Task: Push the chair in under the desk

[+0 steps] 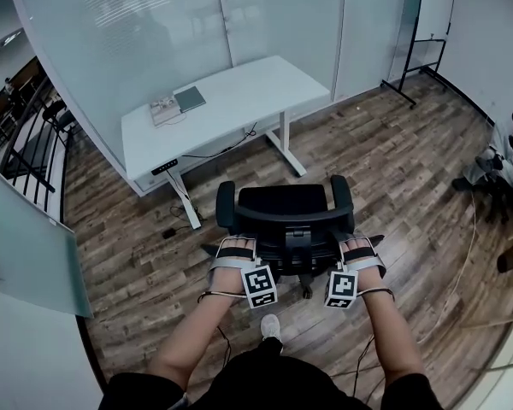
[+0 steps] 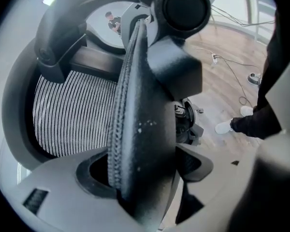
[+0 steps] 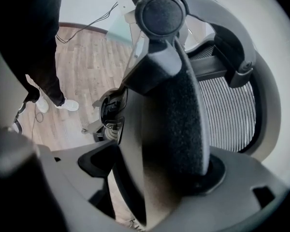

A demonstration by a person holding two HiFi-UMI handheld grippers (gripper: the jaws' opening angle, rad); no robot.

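**Operator:** Where does the chair (image 1: 284, 205) stand relative to the desk (image 1: 239, 101)?

**Technician:** It stands on the wood floor, clear of the desk and not yet under it. The desk lies beyond the chair, ahead and slightly left. The required push is judged forward, with a small bias to the left.

**Operator:** State of the tools?

**Technician:** The left gripper (image 1: 236, 256) has its jaws set wide and closed around the left armrest (image 1: 226, 205). The right gripper (image 1: 359, 256) holds the right armrest (image 1: 342, 198) the same way. Both armrests run lengthwise toward the desk. The two hands sit level, neither nearer.

**Operator:** What does each view add?

**Technician:** Only the head view shows the desk and the gap to it. The gripper views show the pads seated between the jaws, the mesh backrest (image 2: 72, 115) and a white shoe (image 3: 67, 105).
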